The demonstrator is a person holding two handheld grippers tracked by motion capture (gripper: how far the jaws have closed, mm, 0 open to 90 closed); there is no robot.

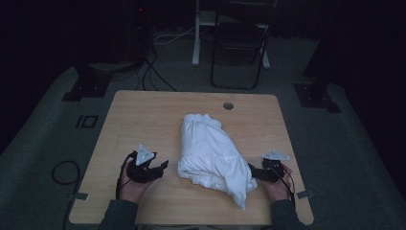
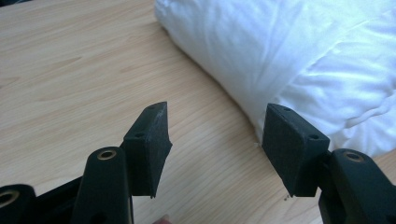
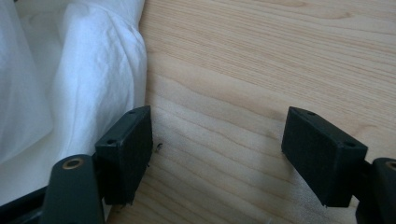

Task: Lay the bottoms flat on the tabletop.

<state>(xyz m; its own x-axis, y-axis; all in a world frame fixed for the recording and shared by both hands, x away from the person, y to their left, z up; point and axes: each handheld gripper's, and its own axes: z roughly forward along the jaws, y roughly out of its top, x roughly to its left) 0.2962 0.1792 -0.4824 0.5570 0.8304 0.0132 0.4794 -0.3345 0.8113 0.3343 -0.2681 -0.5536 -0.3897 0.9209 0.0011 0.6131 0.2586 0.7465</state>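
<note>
Item: a white bundle of cloth (image 1: pixel 212 153) is lying crumpled near the middle of the wooden tabletop (image 1: pixel 143 120), running from the far centre toward the near right edge.
Left claw (image 1: pixel 165 164): it is sitting low over the tabletop just left of the bundle, jaws standing apart, holding nothing; in the left gripper view the cloth (image 2: pixel 299 56) is lying just beyond the right jaw.
Right claw (image 1: pixel 252 168): it is resting at the bundle's near right side, jaws spread wide and empty; in the right gripper view the cloth (image 3: pixel 70 84) is lying against the left jaw's side.
Handling, as judged: the cloth is looking soft, light and limp, likely to sag and unfold when lifted, not fragile.
Hold point, as judged: a thick fold or the tapered near end is offering the surest pinch.
Markings: no brand, label or writing is readable.
</note>
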